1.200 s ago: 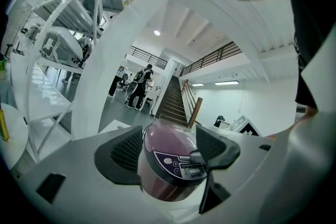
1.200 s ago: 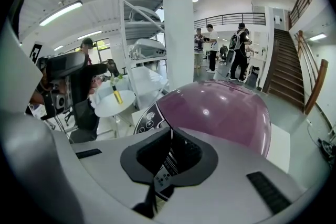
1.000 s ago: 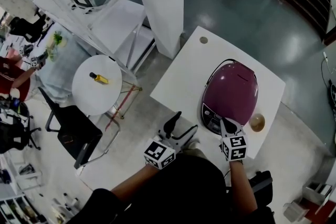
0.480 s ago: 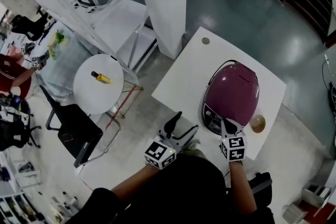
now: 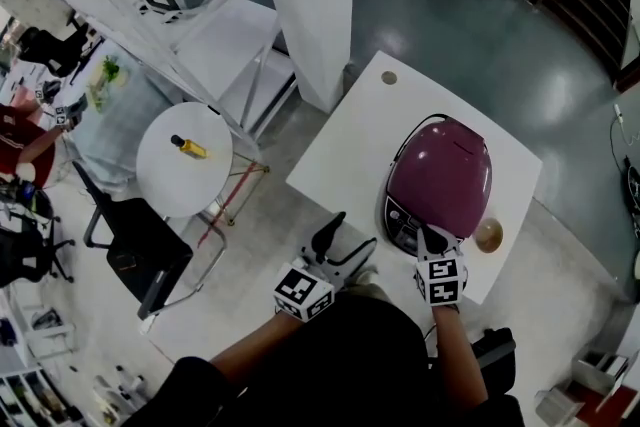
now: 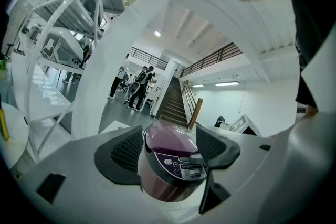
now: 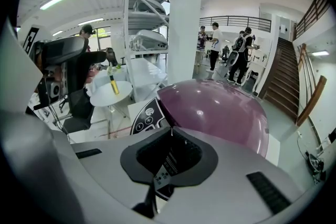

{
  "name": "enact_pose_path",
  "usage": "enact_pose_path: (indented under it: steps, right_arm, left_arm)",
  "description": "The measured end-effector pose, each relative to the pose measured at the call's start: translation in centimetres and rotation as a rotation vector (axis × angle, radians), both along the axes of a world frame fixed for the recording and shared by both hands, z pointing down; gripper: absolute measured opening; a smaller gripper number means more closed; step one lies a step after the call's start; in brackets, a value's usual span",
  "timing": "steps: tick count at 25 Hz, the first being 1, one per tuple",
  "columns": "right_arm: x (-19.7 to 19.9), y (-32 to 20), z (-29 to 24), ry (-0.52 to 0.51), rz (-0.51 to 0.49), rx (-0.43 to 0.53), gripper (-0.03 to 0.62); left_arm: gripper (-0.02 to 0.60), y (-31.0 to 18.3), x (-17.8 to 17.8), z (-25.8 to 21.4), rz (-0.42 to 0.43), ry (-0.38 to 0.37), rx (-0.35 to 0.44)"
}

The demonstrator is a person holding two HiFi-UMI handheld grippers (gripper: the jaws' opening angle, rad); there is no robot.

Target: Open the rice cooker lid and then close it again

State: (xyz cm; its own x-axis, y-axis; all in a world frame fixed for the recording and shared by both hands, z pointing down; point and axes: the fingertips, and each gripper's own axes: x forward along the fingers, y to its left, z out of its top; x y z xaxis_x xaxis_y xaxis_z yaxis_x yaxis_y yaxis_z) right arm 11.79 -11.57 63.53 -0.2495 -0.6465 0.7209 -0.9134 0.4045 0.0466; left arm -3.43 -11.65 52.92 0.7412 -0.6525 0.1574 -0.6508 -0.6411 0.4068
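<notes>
Status: rice cooker [image 5: 440, 177] sits on the white table [image 5: 345, 140] near its front edge, ctrl panel [image 5: 402, 225] facing the person. Its lid [image 7: 220, 107] is down, so I'd call this the open step, not yet done. R gripper [image 7: 169, 132] has its jaws pressed together w/ nothing between them, tips right at the front lip of the lid just above the panel. Can't confirm contact from the head view, but its own view puts the tips on or just off the seam. Reads like the closed tips are being used as a poker for the lid release. L gripper [image 6: 169, 138] hangs off the table's near edge, well left of the cooker, jaws spread and empty. The cooker only shows between them in the bg, untouched. Next move IMO: R tips need to land square on the release btn and push in till the latch lets go, then clear out, since the lid should swing up towards the back. If nothing pops, prob the tips are on the panel, not the btn, so shift up a bit. The body may skid on the smooth top under a push; L could brace its side. Small tan round thing [image 5: 488, 235] sits just beside the cooker's right, keep clear. Close step comes after that.
</notes>
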Motion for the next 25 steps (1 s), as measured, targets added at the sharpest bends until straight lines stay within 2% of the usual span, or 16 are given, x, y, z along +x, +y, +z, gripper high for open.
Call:
enact_pose_path:
  steps: [8,13,19,25]
  right_arm:
    - [0.1,-0.1,-0.1,0.024,-0.003,0.007,0.006]
    - [0.0,-0.2,-0.4,0.061,-0.038,0.043,0.005]
    - [-0.2,-0.3,-2.4,0.019,0.001,0.121,0.004]
    - [0.1,0.7,-3.1,-0.001,0.02,0.14,0.004]
  left_arm:
    - [0.296,0.0,-0.1,-0.2,-0.003,0.006,0.012]
    - [0.296,-0.1,-0.4,-0.5,-0.005,0.004,0.025]
    - [0.296,0.0,-0.7,-0.9,-0.003,0.005,0.029]
    - [0.296,0.8,0.1,-1.1,0.019,0.005,0.039]
